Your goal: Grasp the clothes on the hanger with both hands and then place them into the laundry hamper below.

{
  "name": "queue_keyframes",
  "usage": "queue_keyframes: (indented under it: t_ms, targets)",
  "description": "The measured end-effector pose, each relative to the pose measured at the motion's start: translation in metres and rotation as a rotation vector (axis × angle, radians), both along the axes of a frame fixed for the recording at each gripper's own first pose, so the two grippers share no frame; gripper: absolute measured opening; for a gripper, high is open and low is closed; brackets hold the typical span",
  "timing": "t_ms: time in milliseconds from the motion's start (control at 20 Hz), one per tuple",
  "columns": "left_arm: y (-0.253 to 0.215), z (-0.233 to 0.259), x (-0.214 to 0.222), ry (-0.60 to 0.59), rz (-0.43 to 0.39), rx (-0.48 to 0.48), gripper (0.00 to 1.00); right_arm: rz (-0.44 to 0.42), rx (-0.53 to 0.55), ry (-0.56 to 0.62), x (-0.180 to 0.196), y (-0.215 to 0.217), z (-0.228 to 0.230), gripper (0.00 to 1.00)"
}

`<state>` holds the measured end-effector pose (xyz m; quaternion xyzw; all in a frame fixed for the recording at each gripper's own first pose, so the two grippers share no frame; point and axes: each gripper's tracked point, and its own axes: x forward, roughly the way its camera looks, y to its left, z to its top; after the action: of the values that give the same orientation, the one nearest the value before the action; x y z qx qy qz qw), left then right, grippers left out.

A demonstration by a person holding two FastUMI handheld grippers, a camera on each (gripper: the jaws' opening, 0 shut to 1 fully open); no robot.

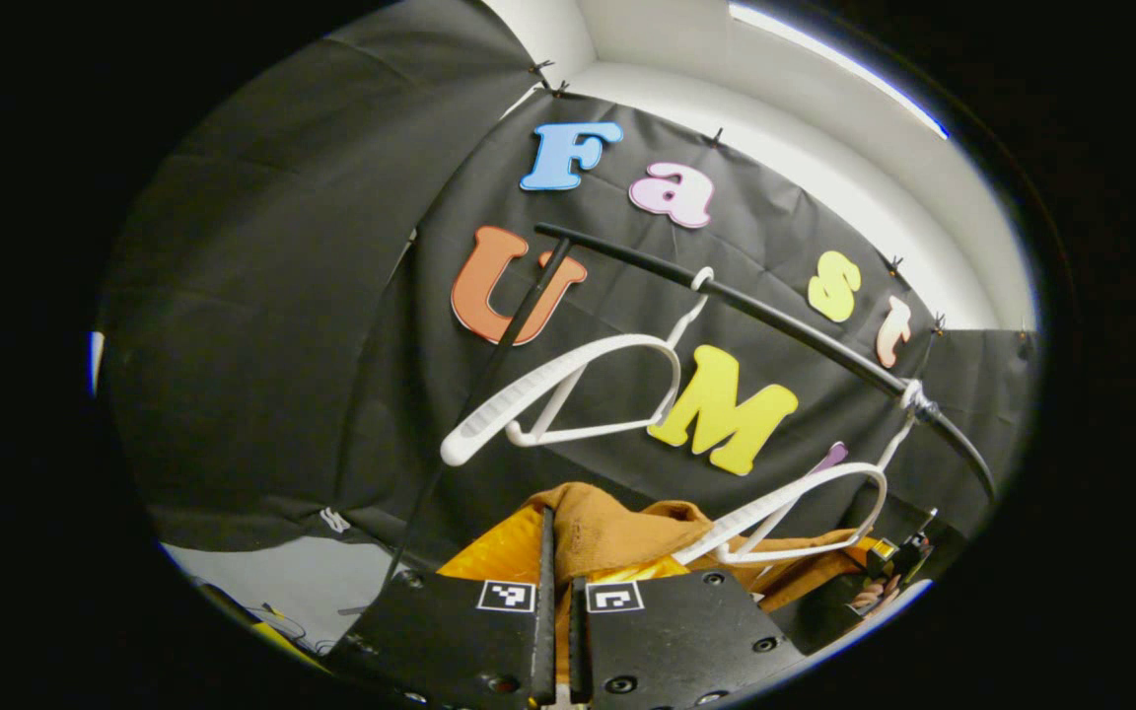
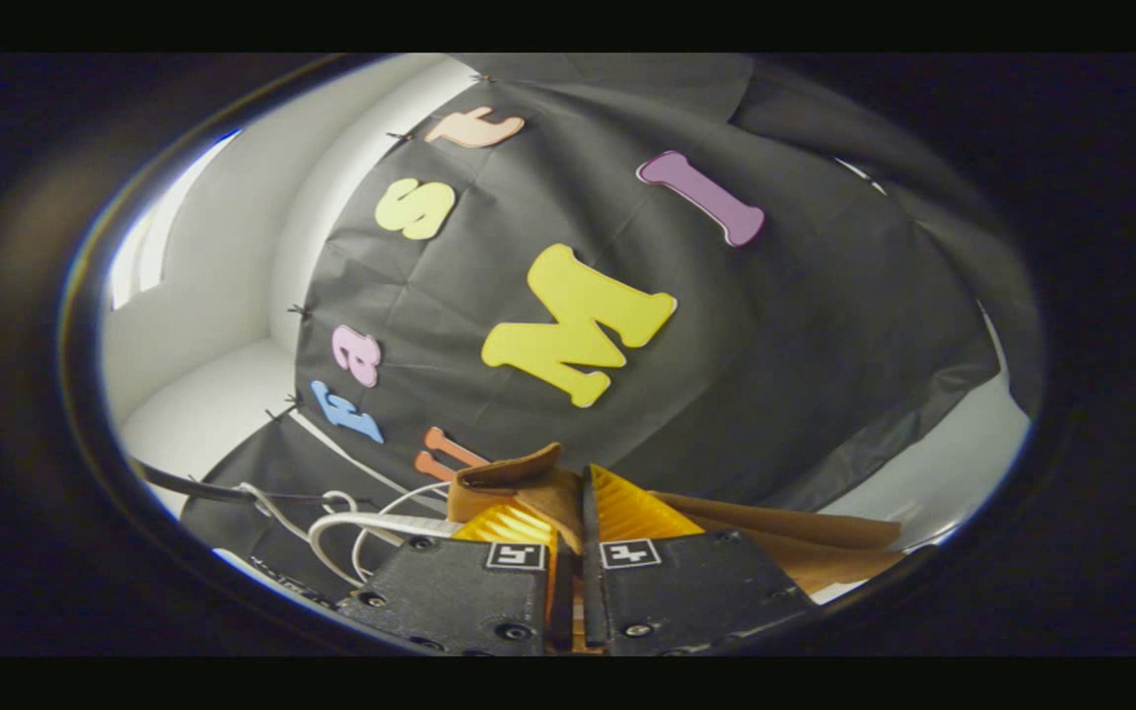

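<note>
A brown garment [image 1: 617, 537] bunches just past my left gripper [image 1: 560, 537], whose fingers are shut on a fold of it. The cloth trails right, under a white hanger [image 1: 805, 503] on the black rail [image 1: 785, 325]. At its far end my right gripper [image 1: 888, 567] and the hand holding it show small. In the right gripper view the same brown garment [image 2: 519, 478] is pinched between the fingers of my right gripper [image 2: 576, 498], and more of it spreads to the right. A white hanger [image 2: 361, 523] lies low on the left, bare of cloth.
A second white hanger [image 1: 568, 380] hangs empty on the rail, higher and to the left. A thin black pole [image 1: 519, 325] slants down from the rail's left end. Black cloth walls close the booth behind. Pale floor [image 1: 282, 582] shows at the lower left.
</note>
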<state>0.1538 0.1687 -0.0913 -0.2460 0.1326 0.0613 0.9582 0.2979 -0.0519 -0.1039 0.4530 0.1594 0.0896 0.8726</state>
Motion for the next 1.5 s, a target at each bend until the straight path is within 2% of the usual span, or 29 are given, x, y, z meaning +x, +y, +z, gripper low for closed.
queue_keyframes:
  t_ms: [100,150,200,250,350,500,550,600,800,1050,1200,1250,1500]
  targets:
    - [-0.004,-0.011,-0.004,0.018,-0.007,0.016,0.05,0.000,-0.016,0.026,-0.006,0.000,-0.013,0.07]
    - [-0.006,-0.014,-0.006,0.027,-0.012,0.022,0.05,0.000,-0.014,0.039,-0.008,0.001,-0.020,0.05]
    - [-0.007,-0.017,-0.008,0.031,-0.013,0.028,0.05,0.000,-0.013,0.050,-0.010,0.000,-0.026,0.07]
    - [-0.010,-0.019,-0.011,0.035,-0.021,0.029,0.05,-0.003,-0.013,0.062,-0.012,-0.001,-0.032,0.05]
    - [-0.013,-0.024,-0.017,0.037,-0.034,0.034,0.05,-0.005,-0.020,0.087,-0.021,0.000,-0.045,0.07]
    - [-0.023,-0.032,-0.027,0.051,-0.063,0.047,0.05,0.006,-0.024,0.131,-0.031,0.007,-0.069,0.05]
    - [-0.027,-0.036,-0.031,0.060,-0.071,0.059,0.05,0.008,-0.017,0.145,-0.037,0.010,-0.075,0.07]
    - [-0.031,-0.039,-0.034,0.069,-0.081,0.068,0.05,0.017,-0.010,0.155,-0.040,0.015,-0.079,0.05]
    - [-0.055,-0.045,-0.046,0.088,-0.128,0.070,0.05,0.060,-0.013,0.192,-0.061,0.037,-0.098,0.07]
    - [-0.088,-0.029,-0.055,0.061,-0.217,0.052,0.05,0.128,-0.074,0.221,-0.085,0.059,-0.113,0.07]
    - [-0.105,-0.008,-0.058,0.022,-0.262,0.060,0.05,0.172,-0.090,0.203,-0.106,0.073,-0.103,0.07]
    - [-0.112,0.000,-0.059,0.006,-0.280,0.059,0.05,0.192,-0.109,0.195,-0.112,0.080,-0.097,0.04]
    - [-0.147,0.030,-0.068,-0.057,-0.365,0.080,0.05,0.319,-0.120,0.115,-0.142,0.122,-0.053,0.07]
